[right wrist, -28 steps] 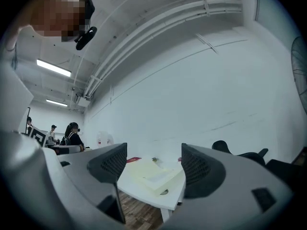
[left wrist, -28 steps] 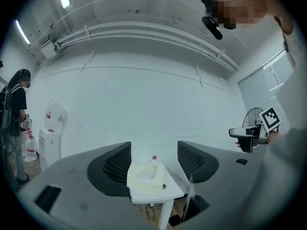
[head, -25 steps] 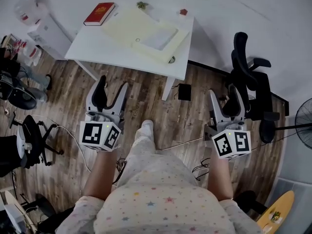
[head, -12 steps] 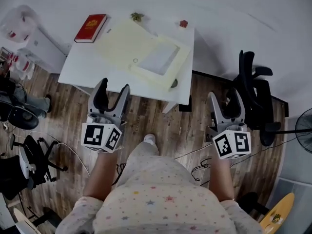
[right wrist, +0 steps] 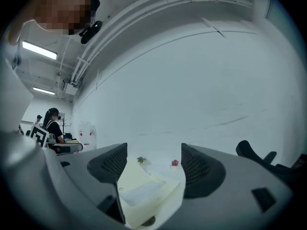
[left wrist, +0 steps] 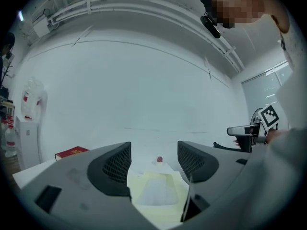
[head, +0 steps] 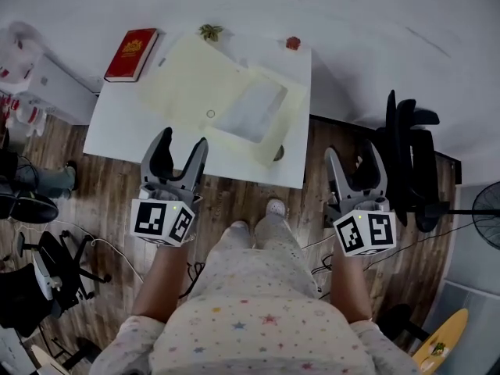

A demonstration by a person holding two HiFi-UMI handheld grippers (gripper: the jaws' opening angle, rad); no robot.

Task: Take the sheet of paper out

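Two-handed, hovering near 6 o'clock edge of white table [head: 117, 123]: holding left gripper [head: 182, 141] & right gripper [head: 351, 153] w/ jaws wide apart, gripping nothing. Seeing sheet of paper [head: 251, 109] lying in open cream folder [head: 187, 76] approx. table ctr, red book [head: 130, 44] lying at 10 o'clock.

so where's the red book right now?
Head view, upper left: the red book lies at the far-left corner of the white table, just left of the pale yellow folder.
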